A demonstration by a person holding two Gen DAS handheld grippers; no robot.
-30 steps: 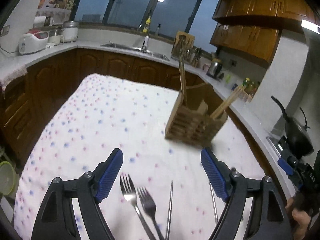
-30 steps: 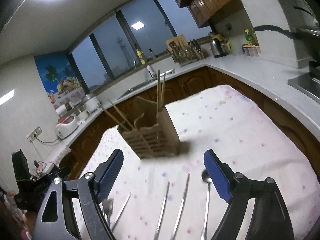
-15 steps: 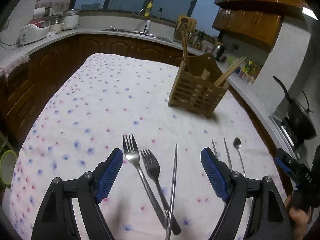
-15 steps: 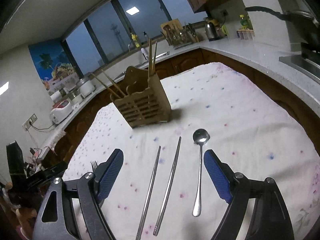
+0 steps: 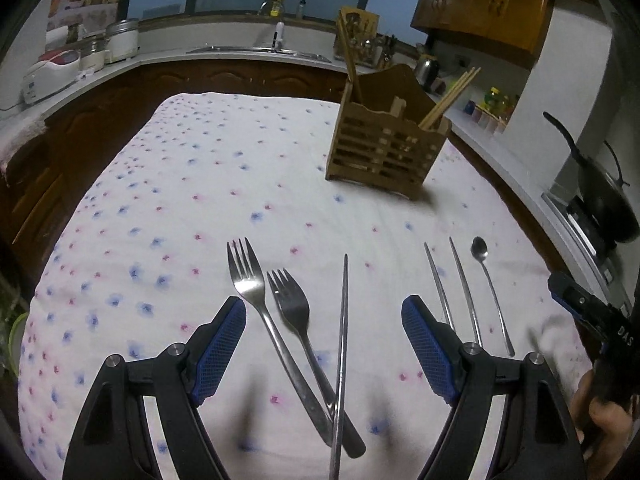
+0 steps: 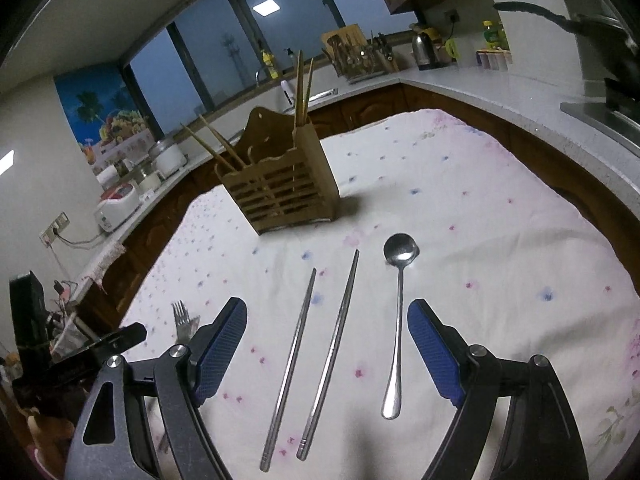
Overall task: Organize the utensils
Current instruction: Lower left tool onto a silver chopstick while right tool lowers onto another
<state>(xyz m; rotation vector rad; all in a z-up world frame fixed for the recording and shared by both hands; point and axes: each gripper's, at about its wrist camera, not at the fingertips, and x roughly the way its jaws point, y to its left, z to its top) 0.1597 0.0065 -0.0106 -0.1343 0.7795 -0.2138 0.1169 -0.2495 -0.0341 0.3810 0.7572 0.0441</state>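
Note:
A wooden utensil holder [image 5: 386, 148] [image 6: 280, 188] with wooden chopsticks in it stands on the flowered cloth. Two forks [image 5: 276, 308] and one metal chopstick [image 5: 342, 344] lie crossed between the fingers of my open left gripper [image 5: 324, 344]. Two metal chopsticks [image 6: 316, 348] and a long spoon [image 6: 398, 308] lie between the fingers of my open right gripper [image 6: 326, 344]. Both grippers are empty and hover above the cloth. The same pair of chopsticks [image 5: 452, 284] and the spoon [image 5: 490, 288] also show in the left wrist view.
The table's cloth [image 5: 192, 184] drops off at its edges toward dark wooden cabinets [image 5: 100, 120]. A white counter [image 6: 500, 88] runs around the room with a rice cooker [image 5: 52, 76], a kettle [image 6: 426, 52] and a black wok [image 5: 600, 192].
Both grippers have pulled back from the holder and tilted down, so the forks, chopsticks and spoon now lie fully in view between the fingers. Nothing was gripped.

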